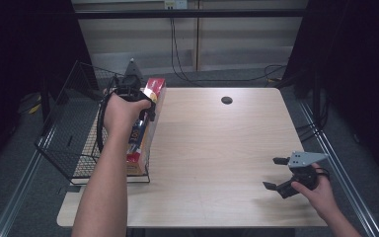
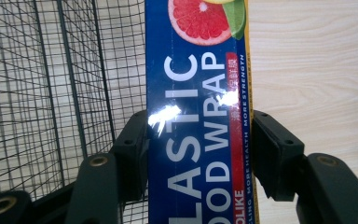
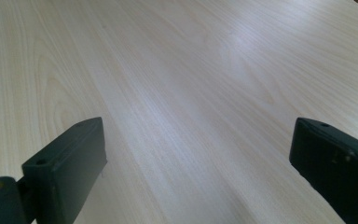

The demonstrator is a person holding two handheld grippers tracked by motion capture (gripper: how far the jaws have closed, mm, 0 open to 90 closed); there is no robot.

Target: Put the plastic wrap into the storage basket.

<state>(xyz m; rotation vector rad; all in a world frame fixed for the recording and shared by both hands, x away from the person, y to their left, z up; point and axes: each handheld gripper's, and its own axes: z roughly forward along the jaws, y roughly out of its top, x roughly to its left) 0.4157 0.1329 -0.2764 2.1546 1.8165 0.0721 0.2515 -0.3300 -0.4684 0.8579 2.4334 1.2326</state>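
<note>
A long blue box of plastic food wrap with a grapefruit picture lies lengthwise at the table's left edge, against the right side of a black wire basket. My left gripper comes down on the box's middle from above, and its jaws press the box's two long sides. I cannot tell whether the box rests or is lifted. My right gripper hovers low over the table's near right corner, its jaws wide apart with bare wood between them.
The light wooden table has a dark round cable hole near its far edge. The basket mesh stands just left of the box. Cables run along the floor behind the table.
</note>
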